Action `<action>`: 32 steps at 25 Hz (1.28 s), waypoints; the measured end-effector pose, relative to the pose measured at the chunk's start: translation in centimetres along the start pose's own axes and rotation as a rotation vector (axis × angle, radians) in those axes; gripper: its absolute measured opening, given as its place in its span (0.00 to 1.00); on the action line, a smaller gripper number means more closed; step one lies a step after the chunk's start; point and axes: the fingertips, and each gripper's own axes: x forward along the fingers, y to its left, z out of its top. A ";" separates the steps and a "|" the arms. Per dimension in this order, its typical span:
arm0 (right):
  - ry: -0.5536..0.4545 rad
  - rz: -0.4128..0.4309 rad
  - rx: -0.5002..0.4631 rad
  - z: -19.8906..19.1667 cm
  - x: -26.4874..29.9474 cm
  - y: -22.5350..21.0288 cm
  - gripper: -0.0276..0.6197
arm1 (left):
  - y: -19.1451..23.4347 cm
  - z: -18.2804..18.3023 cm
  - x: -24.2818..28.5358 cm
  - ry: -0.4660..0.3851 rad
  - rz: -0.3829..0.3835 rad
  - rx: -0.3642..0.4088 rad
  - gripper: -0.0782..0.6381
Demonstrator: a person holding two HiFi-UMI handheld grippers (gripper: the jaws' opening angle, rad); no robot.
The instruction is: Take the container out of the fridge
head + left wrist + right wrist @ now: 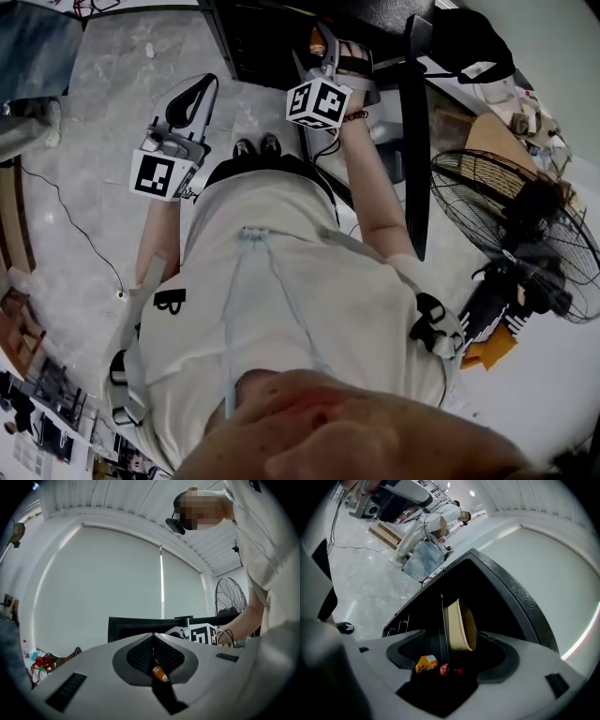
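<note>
- Two handheld grippers are out in front of the person's white short-sleeved shirt [281,281], each with a marker cube at its back.
- The left gripper [202,94] hangs over the grey marbled floor [103,122], off to the left of the fridge. Its jaws are pressed together at the tips and hold nothing.
- The right gripper [452,638] reaches into the open black fridge [511,592]. Its jaws are spread wide and grip nothing.
- The fridge's black door [415,141] stands open to the right of that arm.
- The beige round plastic container [461,625] is inside the fridge, against a thin wire shelf [441,620]. In the right gripper view it lies between the two open jaws. I cannot tell whether either pad touches it.
- A small orange bottle [425,663] and a red item [450,670] lie just beside each other in the fridge, near the container.
- A black round wire-caged floor fan [511,225] stands to the right, beyond the door.
</note>
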 end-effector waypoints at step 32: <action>0.064 0.207 0.033 -0.6 7.7 -1.1 0.31 | 2.4 -0.2 -2.4 0.031 0.097 0.008 0.12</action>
